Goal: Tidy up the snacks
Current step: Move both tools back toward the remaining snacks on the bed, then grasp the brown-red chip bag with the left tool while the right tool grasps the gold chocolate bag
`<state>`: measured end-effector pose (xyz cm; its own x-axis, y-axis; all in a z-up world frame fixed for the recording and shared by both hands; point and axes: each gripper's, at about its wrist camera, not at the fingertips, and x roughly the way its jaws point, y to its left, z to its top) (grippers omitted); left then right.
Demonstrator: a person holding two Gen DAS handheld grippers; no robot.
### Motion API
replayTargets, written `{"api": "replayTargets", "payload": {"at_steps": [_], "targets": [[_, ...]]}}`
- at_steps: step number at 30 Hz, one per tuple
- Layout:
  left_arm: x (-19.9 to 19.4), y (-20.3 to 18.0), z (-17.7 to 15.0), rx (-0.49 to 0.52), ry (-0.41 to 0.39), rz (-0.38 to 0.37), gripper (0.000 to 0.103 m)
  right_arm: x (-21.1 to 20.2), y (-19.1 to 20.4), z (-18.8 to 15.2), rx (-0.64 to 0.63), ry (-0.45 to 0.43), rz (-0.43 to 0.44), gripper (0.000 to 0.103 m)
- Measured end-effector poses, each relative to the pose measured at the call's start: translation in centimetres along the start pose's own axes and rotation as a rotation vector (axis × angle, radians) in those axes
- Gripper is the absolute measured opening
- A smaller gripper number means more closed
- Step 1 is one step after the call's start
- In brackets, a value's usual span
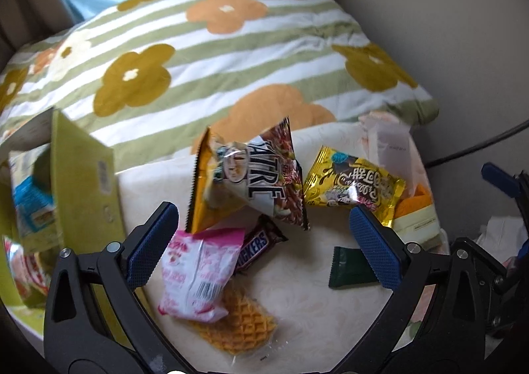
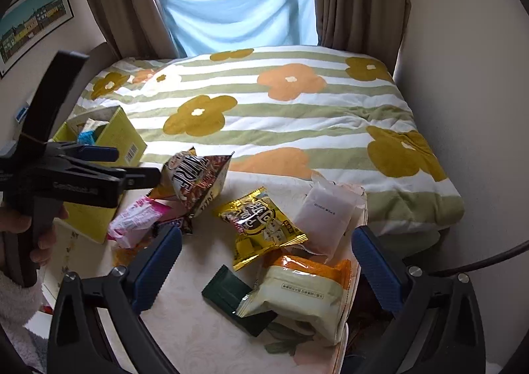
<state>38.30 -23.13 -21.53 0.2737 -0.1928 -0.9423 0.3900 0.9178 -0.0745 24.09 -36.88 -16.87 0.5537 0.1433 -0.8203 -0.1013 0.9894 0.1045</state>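
Snacks lie on a cream table (image 2: 198, 341). A large nut bag (image 1: 251, 182) stands tilted ahead of my left gripper (image 1: 263, 242), which is open above a pink packet (image 1: 198, 271), a Snickers bar (image 1: 258, 245) and a waffle (image 1: 238, 324). To the right lie a gold packet (image 1: 353, 185) and a dark green packet (image 1: 350, 268). My right gripper (image 2: 267, 270) is open and holds nothing. It hovers over the dark green packet (image 2: 228, 294) and a cream-and-orange packet (image 2: 304, 291). The right wrist view shows the left gripper (image 2: 132, 164) beside the nut bag (image 2: 198, 179).
A green cardboard box (image 2: 112, 139) with snacks inside stands at the table's left. A flowered striped bed cover (image 2: 264, 109) lies behind the table. A whitish pouch (image 2: 327, 212) sits near the right edge. A hand (image 2: 36, 235) holds the left gripper. A wall is on the right.
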Motion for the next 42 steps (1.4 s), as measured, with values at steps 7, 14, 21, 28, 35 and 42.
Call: {"api": "replayTargets", "payload": {"at_steps": [7, 14, 21, 28, 35, 42], "targets": [[5.9, -1.0, 1.5, 0.081, 0.099, 0.037, 0.102, 4.9, -0.1, 0.3, -0.053, 0.078, 0.005, 0.102], [9.2, -0.2, 2.2, 0.109, 0.15, 0.079, 0.102, 8.1, 1.4, 0.4, -0.189, 0.124, -0.036, 0.102], [11.2, 1.6, 2.2, 0.064, 0.19, 0.049, 0.096, 10.0, 2.2, 0.7, -0.268, 0.151, -0.04, 0.102], [10.8, 2.1, 1.7, 0.059, 0.157, 0.026, 0.089, 11.9, 2.5, 0.6, -0.319, 0.181, -0.028, 0.102], [9.7, 2.7, 1.5, 0.039, 0.126, 0.018, 0.085, 13.6, 3.0, 0.2, -0.372, 0.213, -0.02, 0.102], [8.5, 3.5, 1.5, 0.016, 0.104, 0.025, 0.085, 15.2, 3.7, -0.5, -0.44, 0.28, -0.03, 0.077]]}}
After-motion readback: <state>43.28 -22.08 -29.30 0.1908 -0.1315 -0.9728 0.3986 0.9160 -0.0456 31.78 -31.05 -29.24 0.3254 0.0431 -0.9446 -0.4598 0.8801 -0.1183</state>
